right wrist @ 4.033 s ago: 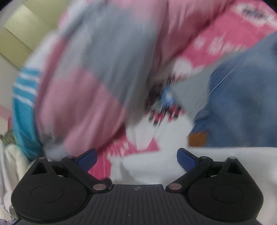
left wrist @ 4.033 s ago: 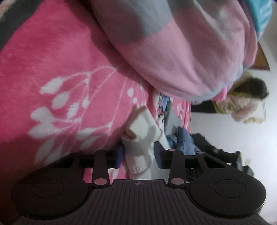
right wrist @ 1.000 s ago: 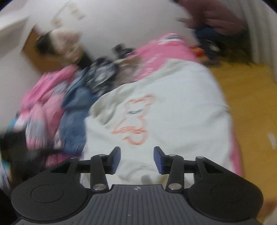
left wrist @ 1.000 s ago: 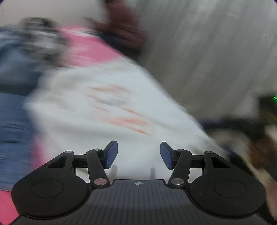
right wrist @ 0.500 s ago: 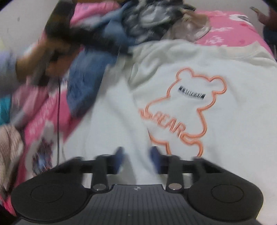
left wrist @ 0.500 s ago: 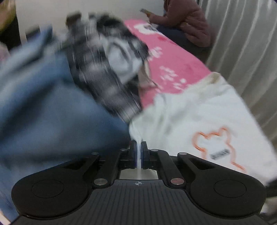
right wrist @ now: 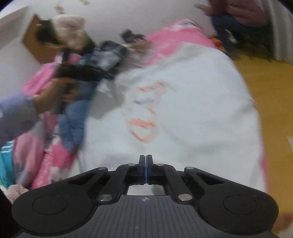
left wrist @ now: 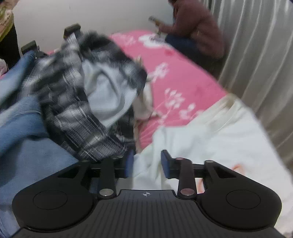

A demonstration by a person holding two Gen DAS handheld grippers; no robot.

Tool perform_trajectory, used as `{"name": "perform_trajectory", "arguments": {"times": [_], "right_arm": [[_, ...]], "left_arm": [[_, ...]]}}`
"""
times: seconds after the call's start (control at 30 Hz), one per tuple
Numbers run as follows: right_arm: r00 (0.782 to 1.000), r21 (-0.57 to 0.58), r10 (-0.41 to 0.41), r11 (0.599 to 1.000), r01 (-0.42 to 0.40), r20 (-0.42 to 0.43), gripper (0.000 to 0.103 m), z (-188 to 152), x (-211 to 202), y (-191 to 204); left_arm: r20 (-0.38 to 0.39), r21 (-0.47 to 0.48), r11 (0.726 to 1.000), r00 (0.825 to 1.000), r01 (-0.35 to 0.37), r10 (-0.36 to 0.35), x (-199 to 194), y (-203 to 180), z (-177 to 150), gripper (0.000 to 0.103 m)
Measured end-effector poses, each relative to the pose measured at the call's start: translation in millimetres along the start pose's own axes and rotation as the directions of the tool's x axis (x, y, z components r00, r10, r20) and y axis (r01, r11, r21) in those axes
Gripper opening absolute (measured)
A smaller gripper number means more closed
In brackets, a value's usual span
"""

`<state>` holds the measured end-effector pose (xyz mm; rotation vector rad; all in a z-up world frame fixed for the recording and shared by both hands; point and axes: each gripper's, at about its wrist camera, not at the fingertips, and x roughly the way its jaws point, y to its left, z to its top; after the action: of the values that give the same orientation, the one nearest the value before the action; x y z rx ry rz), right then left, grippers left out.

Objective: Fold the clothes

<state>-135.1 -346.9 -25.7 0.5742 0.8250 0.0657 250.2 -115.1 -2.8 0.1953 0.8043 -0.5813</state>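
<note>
Barely begun: the white sweatshirt (right wrist: 192, 102) lies spread flat on the pink bed (left wrist: 175, 76), no fold made yet, other clothes heaped beside it. Left claw (left wrist: 147, 163) is opening, its pads off the sweatshirt's edge lying between them; right claw (right wrist: 146, 164) is pressed together at the near hem, though cloth between the pads cannot be made out.

White sweatshirt (right wrist: 192, 102), pink floral bedspread (left wrist: 175, 73)

A bedroom in a home. A bed (left wrist: 175, 73) with a pink flower-print blanket lies ahead of the fingers, heaped with loose clothes: a white sweatshirt (right wrist: 192, 109), a plaid garment (left wrist: 77, 113), blue denim (left wrist: 22, 131). Pale pleated curtains (left wrist: 256, 55) hang beyond the bed's far side, and a yellow wooden floor (right wrist: 271, 102) runs alongside. A person (left wrist: 197, 31) sits at the bed's far end against a plain white wall (left wrist: 91, 14).
</note>
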Motion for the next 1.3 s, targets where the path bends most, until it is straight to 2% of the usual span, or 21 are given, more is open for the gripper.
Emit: {"name": "perform_trajectory", "arguments": {"times": [0.07, 0.13, 0.17, 0.2, 0.23, 0.27, 0.37, 0.43, 0.47, 0.53, 0.63, 0.7, 0.73, 0.8, 0.83, 0.87, 0.9, 0.93, 1.07, 1.13, 1.3], "right_arm": [[1.000, 0.034, -0.024, 0.999, 0.024, 0.001, 0.004, -3, -8, -11], [1.000, 0.038, 0.005, 0.999, -0.006, 0.008, 0.011, -2, -12, -13], [0.999, 0.032, 0.034, 0.999, -0.034, 0.008, 0.026, -1, -11, -11], [0.998, 0.023, 0.053, 0.998, -0.053, 0.019, 0.048, 1, -8, -7], [0.997, 0.014, 0.070, 0.997, -0.070, 0.032, 0.055, 3, -6, -3], [0.995, -0.006, 0.091, 0.996, -0.091, 0.031, 0.062, 8, 0, 3], [0.989, -0.090, 0.145, 0.985, -0.145, -0.009, 0.062, 26, 23, 25], [0.985, -0.157, 0.168, 0.972, -0.172, -0.040, 0.067, 45, 45, 43], [0.982, -0.191, 0.179, 0.964, -0.186, -0.056, 0.071, 55, 56, 52], [0.976, -0.228, 0.202, 0.950, -0.215, -0.079, 0.079, 73, 84, 66], [0.960, -0.236, 0.242, 0.934, -0.269, -0.139, 0.087, 105, 130, 87], [0.956, -0.243, 0.235, 0.931, -0.273, -0.174, 0.093, 120, 165, 99], [0.954, -0.247, 0.230, 0.930, -0.273, -0.191, 0.094, 126, 183, 104], [0.949, -0.221, 0.224, 0.936, -0.273, -0.223, 0.093, 137, 216, 110], [0.931, -0.151, 0.255, 0.942, -0.300, -0.262, 0.089, 140, 233, 107], [0.907, -0.075, 0.290, 0.942, -0.326, -0.304, 0.057, 141, 248, 105], [0.881, 0.002, 0.325, 0.938, -0.345, -0.343, 0.017, 140, 262, 102], [0.893, -0.001, 0.304, 0.946, -0.323, -0.332, 0.007, 138, 265, 103], [0.951, -0.105, 0.243, 0.958, -0.266, -0.193, 0.006, 129, 236, 106], [0.962, -0.100, 0.239, 0.962, -0.253, -0.133, 0.005, 132, 219, 94], [0.993, -0.037, 0.075, 0.996, -0.079, -0.087, 0.004, 128, 199, 38]], "left_arm": [[0.050, -0.041, 0.998, 0.998, -0.043, 0.045, -29, 8, -9, 0.053], [0.060, -0.105, 0.992, 0.995, -0.068, 0.075, -53, 20, -29, 0.054], [0.047, -0.140, 0.988, 0.996, -0.070, 0.077, -61, 27, -41, 0.052], [0.024, -0.162, 0.984, 0.997, -0.067, 0.072, -66, 33, -57, 0.049], [-0.001, -0.180, 0.982, 0.998, -0.064, 0.064, -70, 39, -74, 0.045], [-0.027, -0.151, 0.986, 0.997, -0.077, 0.074, -70, 40, -91, 0.038], [-0.057, -0.014, 0.996, 0.995, -0.087, 0.086, -69, 33, -135, 0.039], [-0.018, 0.065, 0.997, 0.999, -0.038, 0.040, -70, 24, -155, 0.043], [0.008, 0.079, 0.997, 1.000, -0.025, 0.024, -69, 20, -161, 0.051], [0.049, 0.121, 0.992, 0.999, -0.026, 0.020, -62, 11, -168, 0.052], [0.057, 0.266, 0.963, 0.998, -0.047, 0.033, -44, -8, -177, 0.052], [0.127, 0.350, 0.928, 0.988, -0.129, 0.090, -36, -17, -184, 0.052], [0.164, 0.335, 0.930, 0.982, -0.150, 0.099, -36, -18, -184, 0.052], [0.224, 0.277, 0.946, 0.969, -0.167, 0.106, -36, -17, -180, 0.039], [0.230, 0.256, 0.952, 0.967, -0.168, 0.109, -35, -16, -179, 0.028], [0.228, 0.237, 0.957, 0.967, -0.168, 0.113, -34, -16, -178, 0.007], [0.240, 0.221, 0.958, 0.963, -0.180, 0.126, -35, -15, -178, 0.007], [0.258, 0.220, 0.957, 0.957, -0.192, 0.132, -38, -15, -180, 0.007], [0.290, 0.217, 0.953, 0.946, -0.212, 0.144, -56, -12, -186, 0.008], [0.274, 0.181, 0.962, 0.950, -0.204, 0.150, -59, -8, -187, 0.009], [0.207, 0.160, 0.968, 0.965, -0.195, 0.161, -41, -3, -191, 0.011]]}}
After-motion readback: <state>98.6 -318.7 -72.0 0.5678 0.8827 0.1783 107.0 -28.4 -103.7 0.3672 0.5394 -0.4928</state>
